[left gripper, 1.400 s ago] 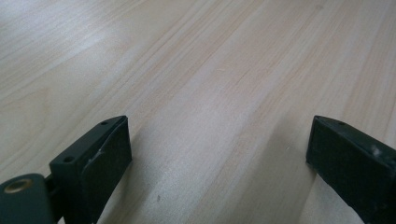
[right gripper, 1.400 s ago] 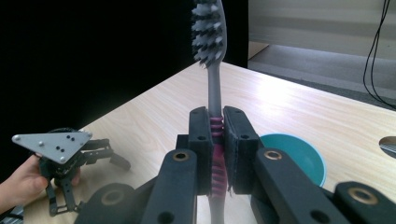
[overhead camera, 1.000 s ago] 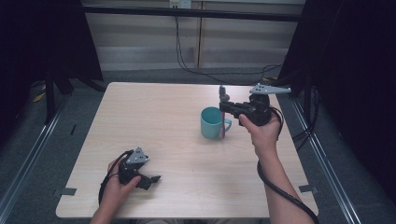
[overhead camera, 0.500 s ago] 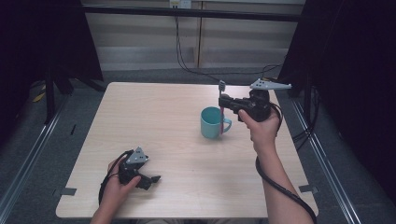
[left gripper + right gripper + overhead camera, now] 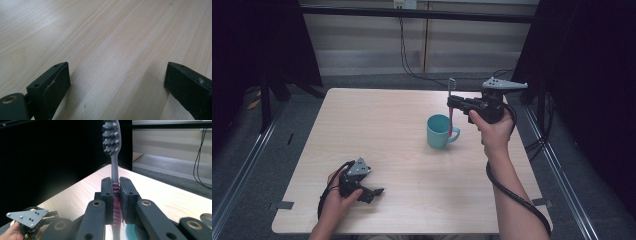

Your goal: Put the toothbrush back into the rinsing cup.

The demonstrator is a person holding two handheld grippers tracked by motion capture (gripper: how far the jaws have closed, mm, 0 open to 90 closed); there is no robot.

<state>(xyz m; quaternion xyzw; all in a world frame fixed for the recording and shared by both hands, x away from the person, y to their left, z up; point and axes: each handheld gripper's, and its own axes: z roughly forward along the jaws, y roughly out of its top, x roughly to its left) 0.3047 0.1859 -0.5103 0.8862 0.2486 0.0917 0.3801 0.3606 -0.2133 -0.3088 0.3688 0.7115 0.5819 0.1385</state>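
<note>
Right gripper (image 5: 453, 103) clamped tight on the toothbrush (image 5: 450, 107), pads on the pink ribbed grip section of the handle. Brush upright: bristle head above the jaws, lower handle end hanging at the rim of the teal mug (image 5: 439, 131); cannot tell if the tip is inside it or just over it. Mug stands on the table (image 5: 377, 130), handle toward the right hand (image 5: 494, 132). Mug contents not visible.

Left gripper (image 5: 371, 192) rests near the table's front edge, well apart from mug and brush. Its 2 jaws spread wide over bare wood, nothing between them.

No readable labels or writing.
</note>
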